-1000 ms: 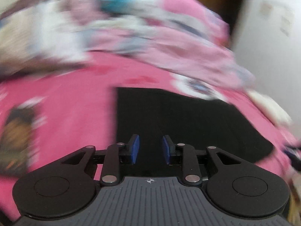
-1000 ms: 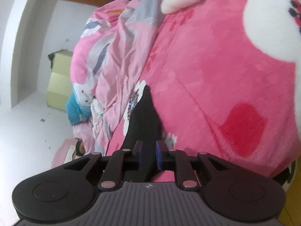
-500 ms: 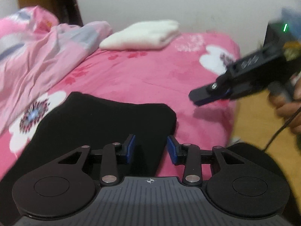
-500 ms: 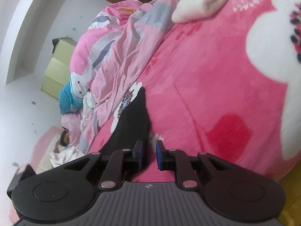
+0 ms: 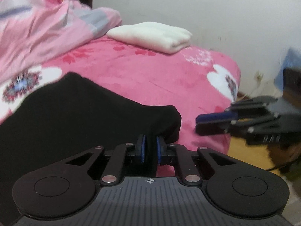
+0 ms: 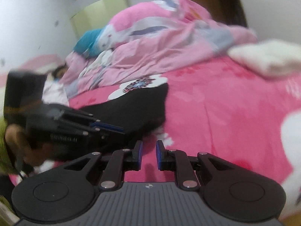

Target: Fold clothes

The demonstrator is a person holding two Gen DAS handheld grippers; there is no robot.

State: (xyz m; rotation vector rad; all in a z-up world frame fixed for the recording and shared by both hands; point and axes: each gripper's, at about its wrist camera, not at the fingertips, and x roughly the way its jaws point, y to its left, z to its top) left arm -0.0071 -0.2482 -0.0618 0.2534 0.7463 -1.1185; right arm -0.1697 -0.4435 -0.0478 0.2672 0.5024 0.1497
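A black garment [image 5: 75,116] lies flat on the pink bed blanket [image 5: 150,75]. In the left wrist view my left gripper [image 5: 150,147] sits at the garment's near right corner. Its jaws are closing, with the black fabric between the blue pads. The right wrist view shows that same gripper [image 6: 120,129] from the side, low over the garment [image 6: 139,103]. My right gripper [image 6: 148,150] hovers over bare pink blanket just right of the corner. Its jaws stand narrowly open with nothing between them. It also shows side-on [image 5: 197,122] in the left wrist view, held by a hand.
A folded white towel [image 5: 152,35] lies at the far side of the bed by the wall. A crumpled pink quilt [image 5: 37,28] is heaped along the left, with a teal item [image 6: 86,41] behind it. The bed edge drops to a wooden floor [image 5: 244,150] on the right.
The left jaws have narrowed from well apart onto the garment's corner. The right gripper has rolled towards level and come lower, nearer the corner.
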